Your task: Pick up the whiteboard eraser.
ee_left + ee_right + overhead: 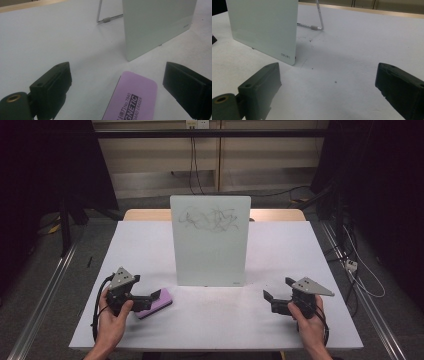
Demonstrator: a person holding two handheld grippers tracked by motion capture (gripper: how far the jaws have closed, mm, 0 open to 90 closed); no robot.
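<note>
I see a white counter [280,315] w/ a small whiteboard [210,240] standing upright at centre frame in the high view, propped on a wire stand [103,18] behind it. Black scribbles [210,219] cover the upper part of the board; the rest is blank. A small logo sits at the board's lower corner in the right gripper view.

Left hand-held gripper [156,296] is at lower left of the high view, held in my left hand [112,320], jaws apart. A purple eraser [155,303] lies flat on the counter just in front of it. In the left gripper view the eraser [131,97] is at bottom centre, between the two jaws but closer to the right-hand one; the near left jaw is clear of it, and I can't tell if the right one touches it. Black print on it reads partly "MAGNETIC ... ERASER".

Right hand-held gripper [267,296] is at lower right of the high view, in my right hand [310,322], jaws wide apart w/ bare counter between them. It points toward the board's lower right corner, near but apart from it. Tiny dark specks dot the counter by that corner.
</note>
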